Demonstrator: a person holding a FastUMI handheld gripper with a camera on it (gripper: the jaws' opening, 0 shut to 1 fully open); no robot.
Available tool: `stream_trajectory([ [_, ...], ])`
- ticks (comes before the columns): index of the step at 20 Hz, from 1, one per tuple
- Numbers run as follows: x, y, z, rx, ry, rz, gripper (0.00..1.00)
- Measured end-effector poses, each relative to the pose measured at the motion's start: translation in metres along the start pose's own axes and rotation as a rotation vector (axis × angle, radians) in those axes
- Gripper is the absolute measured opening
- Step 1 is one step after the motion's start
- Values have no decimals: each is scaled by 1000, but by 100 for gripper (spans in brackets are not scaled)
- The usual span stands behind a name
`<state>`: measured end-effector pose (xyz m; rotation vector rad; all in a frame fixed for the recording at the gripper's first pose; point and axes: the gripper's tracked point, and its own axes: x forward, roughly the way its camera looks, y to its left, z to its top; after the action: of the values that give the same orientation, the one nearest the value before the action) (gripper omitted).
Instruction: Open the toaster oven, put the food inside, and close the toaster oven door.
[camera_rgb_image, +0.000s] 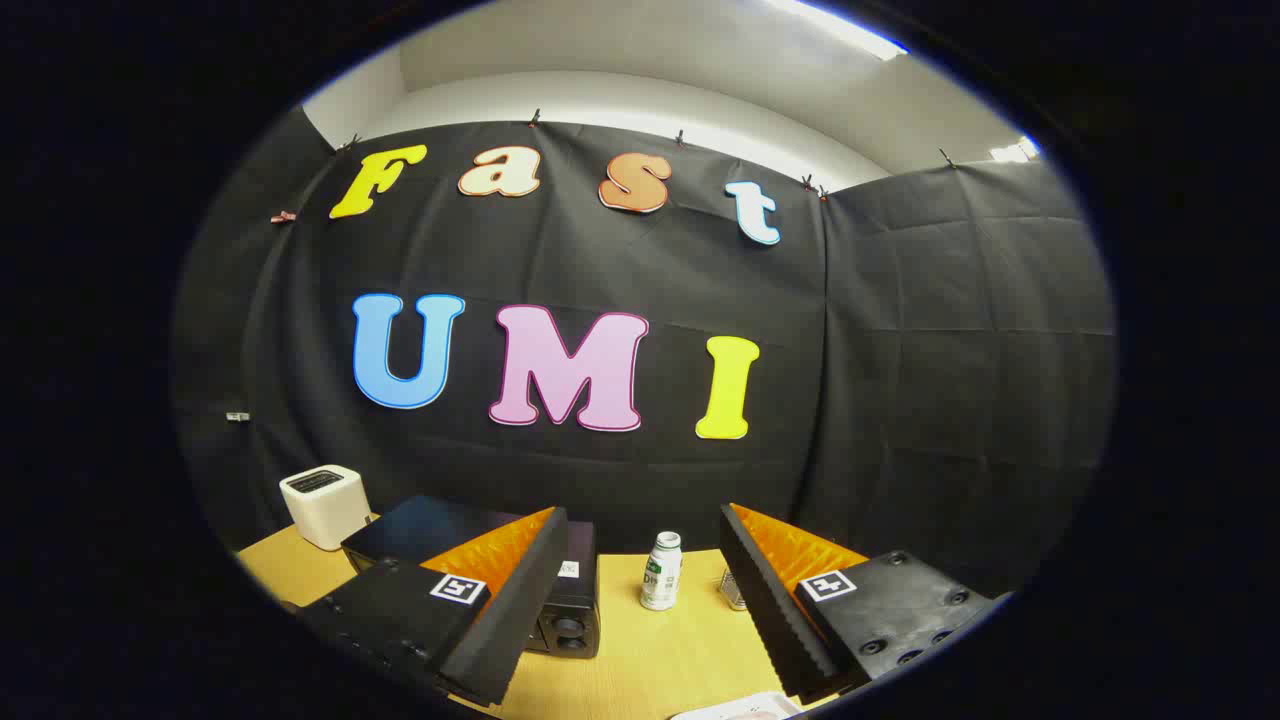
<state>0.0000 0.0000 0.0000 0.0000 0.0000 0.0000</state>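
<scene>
My gripper (640, 600) is open, its two fingers spread wide above the wooden table (660, 650) with nothing between them. A black toaster oven (572, 600) stands on the table beyond the left finger, which hides most of it; I see its top and the side with two knobs. The rim of a white plate (735, 708) peeks in just below the fingers; what lies on it is not clear.
A small white bottle (661, 570) stands on the table ahead, between the fingers. A small jar (732, 590) sits right of it, half hidden by the right finger. A white slot toaster (325, 505) stands at the far left, by the cloth wall.
</scene>
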Motion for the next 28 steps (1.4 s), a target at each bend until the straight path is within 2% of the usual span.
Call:
stream_trajectory([
  [8, 2, -7, 0, 38, 7, -17, 98],
  [22, -1, -19, 1, 22, 3, -43, 98],
  [28, 0, 13, -9, 85, 55, 10, 98],
])
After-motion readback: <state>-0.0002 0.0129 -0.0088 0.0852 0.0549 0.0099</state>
